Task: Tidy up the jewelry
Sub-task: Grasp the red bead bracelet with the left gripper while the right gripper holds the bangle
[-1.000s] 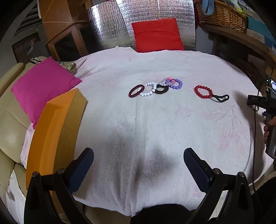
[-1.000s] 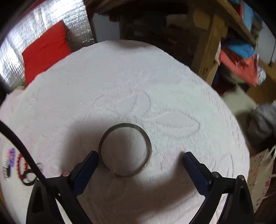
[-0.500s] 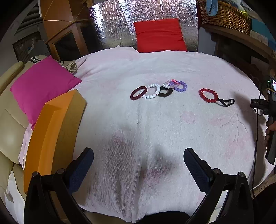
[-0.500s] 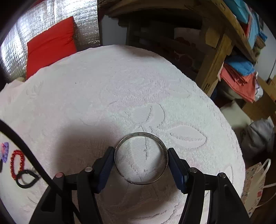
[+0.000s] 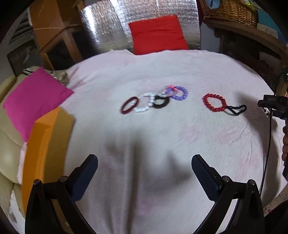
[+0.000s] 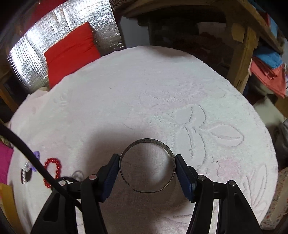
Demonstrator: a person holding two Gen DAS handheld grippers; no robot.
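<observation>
Between the right pads: the bangle [image 6: 147,165], a thin metal band with a gap at its near-left, pinched across its width by the right gripper [image 6: 146,166]; whether it is clear of the towel [image 6: 144,93] I cannot tell.
Left gripper [image 5: 144,172]: spread wide, holding nothing, hovering over the near towel.
Risk, slip: the hold looks to be only at two small spots on a smooth, hard rim, so a tilt or jolt could let the band pivot or pop out (it would likely roll on this soft pile).
Risk, squeeze: being an open band, it may flex inward under too hard a press and spring free.
Risk, cable: the black cable [image 6: 27,156] runs just over the red beads [image 6: 53,171] in the right view; a sweep toward the group could drag them.
Other pieces: red beads with a black clip [image 5: 235,109] apart from a touching cluster of maroon ring [image 5: 129,107], white beads [image 5: 146,104], black ring [image 5: 161,102] and purple beads [image 5: 179,93].
Surface: pale pink towel embossed with leaves, soft and slightly rumpled.
Room: red cushion [image 5: 157,34] against foil sheet, pink cushion [image 5: 34,97], orange box [image 5: 43,144] at left, basket [image 5: 228,10] on wooden shelves.
</observation>
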